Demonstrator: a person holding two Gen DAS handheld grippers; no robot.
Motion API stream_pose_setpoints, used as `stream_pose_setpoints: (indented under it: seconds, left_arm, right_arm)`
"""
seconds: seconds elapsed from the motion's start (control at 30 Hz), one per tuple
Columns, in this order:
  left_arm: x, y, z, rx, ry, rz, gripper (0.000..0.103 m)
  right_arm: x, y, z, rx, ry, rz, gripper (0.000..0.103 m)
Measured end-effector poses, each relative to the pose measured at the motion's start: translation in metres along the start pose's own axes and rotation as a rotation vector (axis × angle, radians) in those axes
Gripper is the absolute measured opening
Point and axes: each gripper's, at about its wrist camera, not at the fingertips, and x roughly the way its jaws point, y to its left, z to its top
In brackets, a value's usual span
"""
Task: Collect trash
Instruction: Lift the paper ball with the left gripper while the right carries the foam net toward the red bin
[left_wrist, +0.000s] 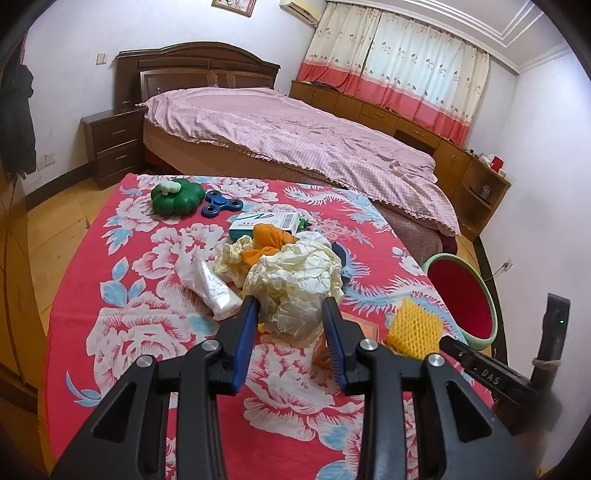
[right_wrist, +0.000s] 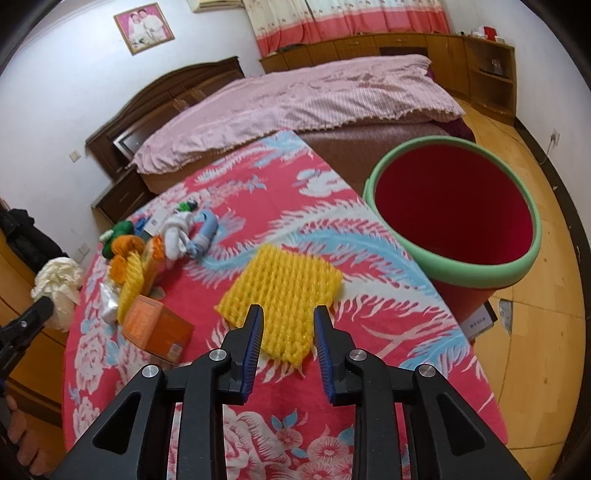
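Closest to me, the right gripper (right_wrist: 288, 314) hangs with its blue-padded jaws parted and nothing pinched. The yellow foam net (right_wrist: 284, 291) lies flat on the flowered tablecloth (right_wrist: 369, 332) right under the tips, its near corner reaching in between the two fingers. It sits just beside the red bin (right_wrist: 532, 254) with the green rim, on the table side of it. The bin itself stands off the table's edge, mouth open and nothing visible inside.

Further from the bin than the net, the left gripper (left_wrist: 291, 306) is clenched on a wad of crumpled cream paper (left_wrist: 295, 280). The wad bulges out past both fingertips, and from the right wrist view it looks raised off the cloth.

Beyond it, still well away from the bin, the rest of the litter lies heaped. There is an orange carton (right_wrist: 159, 328), a clear plastic bag (left_wrist: 218, 288), an orange rag (left_wrist: 269, 236) and a white-and-teal box (left_wrist: 258, 221). A knotted white and blue cloth bundle (right_wrist: 188, 236) lies on the bin's side of that heap.

Farthest from the bin on the table are a blue fidget spinner (left_wrist: 218, 205) and a green toy pumpkin (left_wrist: 177, 197), side by side near the far edge. Behind the table and the bin stands the bed (left_wrist: 295, 136) with its pink cover.
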Motion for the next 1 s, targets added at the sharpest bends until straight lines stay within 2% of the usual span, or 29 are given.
stream_pose_setpoints:
  seconds: [0.13, 0.4, 0.6, 0.63, 0.7, 0.8, 1.0]
  left_arm:
    - [0.004, 0.001, 0.002, 0.008, 0.002, -0.008, 0.036]
    - [0.017, 0.012, 0.004, 0.022, -0.006, -0.013, 0.036]
    - [0.031, 0.024, 0.008, 0.031, -0.004, -0.066, 0.036]
    - [0.034, 0.026, 0.009, 0.033, -0.006, -0.080, 0.036]
    - [0.039, 0.029, 0.010, 0.038, -0.003, -0.105, 0.036]
    - [0.049, 0.033, 0.011, 0.040, 0.019, -0.145, 0.036]
    - [0.059, 0.036, 0.013, 0.070, 0.046, -0.205, 0.036]
  right_arm:
    - [0.011, 0.001, -0.002, 0.003, 0.027, -0.011, 0.038]
    - [0.026, 0.012, -0.006, -0.020, 0.047, -0.088, 0.039]
    - [0.031, 0.025, -0.009, -0.051, 0.035, -0.164, 0.038]
    - [0.032, 0.028, -0.009, -0.055, 0.033, -0.173, 0.037]
    - [0.033, 0.032, -0.009, -0.061, 0.029, -0.182, 0.025]
    - [0.032, 0.041, -0.009, -0.082, 0.016, -0.212, 0.013]
    - [0.026, 0.052, -0.013, -0.079, -0.003, -0.221, 0.010]
